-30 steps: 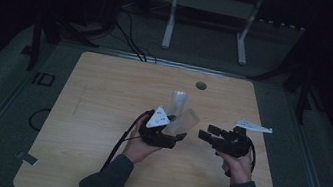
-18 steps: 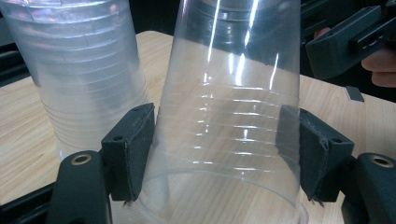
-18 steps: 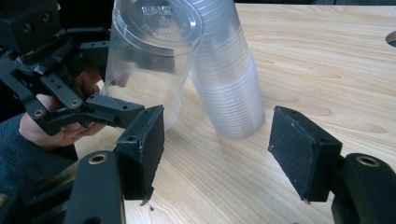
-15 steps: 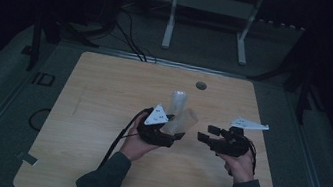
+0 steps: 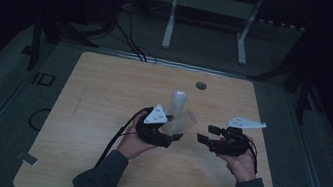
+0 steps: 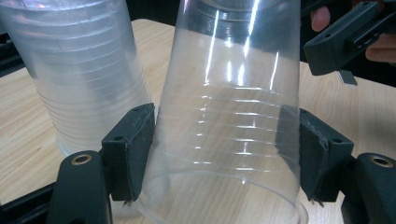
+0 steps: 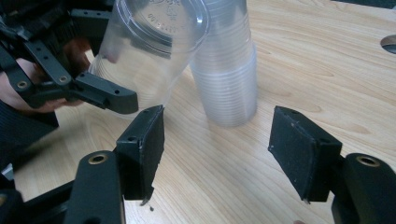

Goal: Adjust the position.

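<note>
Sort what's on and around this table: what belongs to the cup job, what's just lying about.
In the job:
cup, clamped in left claw
cup stack
right claw, open

Lying about:
table hole
white frame behind the table
floor cables

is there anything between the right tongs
No: in the right gripper view the right tongs stand open over bare table, with the stack of cups and the held cup farther off.

Left gripper [image 5: 175, 136] grips clear cup [image 5: 183, 122]; right gripper [image 5: 204, 133] empty.
</note>
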`<state>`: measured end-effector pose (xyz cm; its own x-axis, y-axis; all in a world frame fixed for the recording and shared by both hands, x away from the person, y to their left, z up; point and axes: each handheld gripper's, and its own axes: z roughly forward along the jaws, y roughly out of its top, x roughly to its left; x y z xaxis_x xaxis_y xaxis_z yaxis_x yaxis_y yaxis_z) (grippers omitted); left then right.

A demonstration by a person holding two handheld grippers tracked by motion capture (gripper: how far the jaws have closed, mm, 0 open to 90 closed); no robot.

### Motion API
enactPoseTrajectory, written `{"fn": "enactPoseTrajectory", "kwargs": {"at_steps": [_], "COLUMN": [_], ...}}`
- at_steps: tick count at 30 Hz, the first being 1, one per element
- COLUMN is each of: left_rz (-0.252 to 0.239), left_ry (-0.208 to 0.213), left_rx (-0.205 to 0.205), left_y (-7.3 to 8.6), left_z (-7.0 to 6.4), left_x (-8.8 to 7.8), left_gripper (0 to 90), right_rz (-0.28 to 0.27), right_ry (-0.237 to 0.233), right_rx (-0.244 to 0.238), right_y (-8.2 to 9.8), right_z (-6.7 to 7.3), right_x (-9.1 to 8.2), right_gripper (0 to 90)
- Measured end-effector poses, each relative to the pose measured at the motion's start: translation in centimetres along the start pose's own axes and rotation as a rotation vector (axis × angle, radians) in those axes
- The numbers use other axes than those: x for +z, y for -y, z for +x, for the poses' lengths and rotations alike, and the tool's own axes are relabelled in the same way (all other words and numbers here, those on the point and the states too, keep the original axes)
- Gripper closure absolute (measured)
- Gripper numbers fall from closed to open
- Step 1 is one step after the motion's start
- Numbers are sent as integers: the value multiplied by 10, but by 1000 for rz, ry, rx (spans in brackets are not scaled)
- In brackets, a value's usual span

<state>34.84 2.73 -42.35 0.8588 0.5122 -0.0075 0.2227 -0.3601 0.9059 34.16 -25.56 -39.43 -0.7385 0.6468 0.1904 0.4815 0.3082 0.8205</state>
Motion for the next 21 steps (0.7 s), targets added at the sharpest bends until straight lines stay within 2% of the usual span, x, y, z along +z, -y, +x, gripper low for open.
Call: {"fn": "enactPoseTrajectory", "kwargs": {"at_steps": [11, 21], "left_rz": [47, 68], "left_ry": [1, -1], "left_rx": [31, 49], "left_y": [1, 2], "left_z": [2, 3], "left_x": [1, -1], "left_gripper": [296, 297], "right_rz": [72, 129], "right_ry": [24, 44], "right_rx": [-81, -151], "right_y": [-3, -5], "right_z": [5, 9], "right_x": [3, 7], "right_gripper": [354, 354]}}
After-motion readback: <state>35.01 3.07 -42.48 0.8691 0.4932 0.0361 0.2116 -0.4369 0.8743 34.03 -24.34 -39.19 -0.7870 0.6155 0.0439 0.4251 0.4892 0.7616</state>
